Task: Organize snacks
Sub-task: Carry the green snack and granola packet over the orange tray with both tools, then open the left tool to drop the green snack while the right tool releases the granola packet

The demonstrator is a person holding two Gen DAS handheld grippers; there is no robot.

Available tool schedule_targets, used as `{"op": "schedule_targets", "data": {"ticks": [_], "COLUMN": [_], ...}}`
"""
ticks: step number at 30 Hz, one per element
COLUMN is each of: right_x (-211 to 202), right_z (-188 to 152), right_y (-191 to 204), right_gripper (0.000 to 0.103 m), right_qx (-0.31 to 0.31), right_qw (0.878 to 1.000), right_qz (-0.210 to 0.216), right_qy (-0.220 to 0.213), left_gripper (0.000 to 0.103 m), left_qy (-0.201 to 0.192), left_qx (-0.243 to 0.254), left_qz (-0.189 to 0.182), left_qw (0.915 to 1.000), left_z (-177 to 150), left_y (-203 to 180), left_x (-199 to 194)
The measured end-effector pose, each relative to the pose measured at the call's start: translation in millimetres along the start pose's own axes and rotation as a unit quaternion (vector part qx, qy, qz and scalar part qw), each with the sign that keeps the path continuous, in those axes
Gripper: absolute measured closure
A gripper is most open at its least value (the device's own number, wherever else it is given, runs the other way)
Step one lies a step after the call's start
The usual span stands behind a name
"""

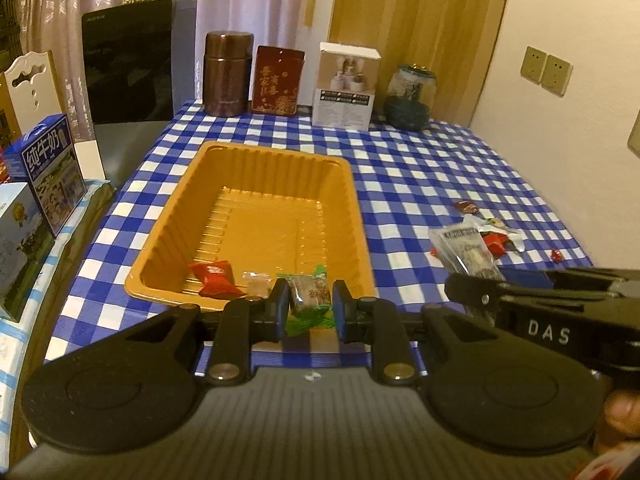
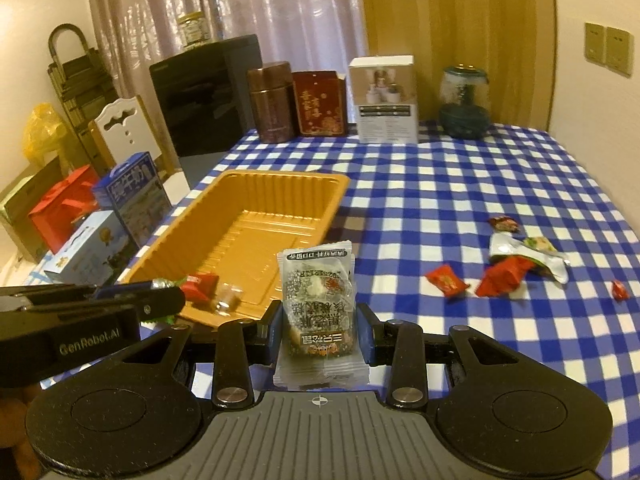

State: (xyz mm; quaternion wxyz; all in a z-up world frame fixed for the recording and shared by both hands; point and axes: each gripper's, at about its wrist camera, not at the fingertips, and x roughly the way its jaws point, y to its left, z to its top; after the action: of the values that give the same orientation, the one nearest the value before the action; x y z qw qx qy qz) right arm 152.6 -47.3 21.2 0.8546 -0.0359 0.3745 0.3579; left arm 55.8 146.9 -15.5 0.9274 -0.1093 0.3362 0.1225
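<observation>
Left gripper [image 1: 310, 306] jaws clamped on green-wrapped candy [image 1: 310, 295], above near rim of orange tray [image 1: 256, 152]. Right gripper [image 2: 319, 332] jaws closed around grey snack packet [image 2: 318, 292], just right of tray. Red candy [image 1: 216, 278] and clear sweet [image 1: 256, 283] in tray; loose snacks [image 2: 516, 264] on checkered table [image 2: 460, 184], well right.

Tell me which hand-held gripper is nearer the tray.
Left. The left hand-held gripper holds a green candy at the tray near rim; the right hand-held gripper, gripping a packet, sits just off to the right.
</observation>
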Motion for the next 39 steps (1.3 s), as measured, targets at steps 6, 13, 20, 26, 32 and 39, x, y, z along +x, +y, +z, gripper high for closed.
{"op": "schedule_targets", "data": {"ticks": [6, 13, 20, 26, 32, 39], "right_x": [24, 55, 82, 95, 100, 102], "right_z": [12, 28, 36, 36, 34, 35], "right_y": [12, 18, 20, 18, 19, 17], "right_gripper": [0.065, 0.065, 0.065, 0.065, 0.065, 0.065], "right_qx": [-0.005, 0.008, 0.017, 0.022, 0.026, 0.037], "right_qw": [1.000, 0.999, 0.999, 0.999, 0.998, 0.998], "right_qz": [0.011, 0.028, 0.030, 0.030, 0.033, 0.035], "right_qy": [0.007, 0.020, 0.030, 0.035, 0.036, 0.033], "left_gripper": [0.083, 0.083, 0.082, 0.082, 0.067, 0.064], "left_qy": [0.007, 0.014, 0.019, 0.027, 0.034, 0.023], "left_qx": [-0.003, -0.002, 0.015, 0.020, 0.036, 0.019], "left_qz": [-0.001, -0.005, -0.007, -0.002, 0.005, 0.011], "left_qw": [1.0000, 0.9999, 0.9997, 0.9994, 0.9988, 0.9995], "left_z": [6, 23, 38, 44, 43, 41], "left_y": [19, 43, 58, 67, 69, 85], "left_x": [12, 33, 57, 80, 92, 73]}}
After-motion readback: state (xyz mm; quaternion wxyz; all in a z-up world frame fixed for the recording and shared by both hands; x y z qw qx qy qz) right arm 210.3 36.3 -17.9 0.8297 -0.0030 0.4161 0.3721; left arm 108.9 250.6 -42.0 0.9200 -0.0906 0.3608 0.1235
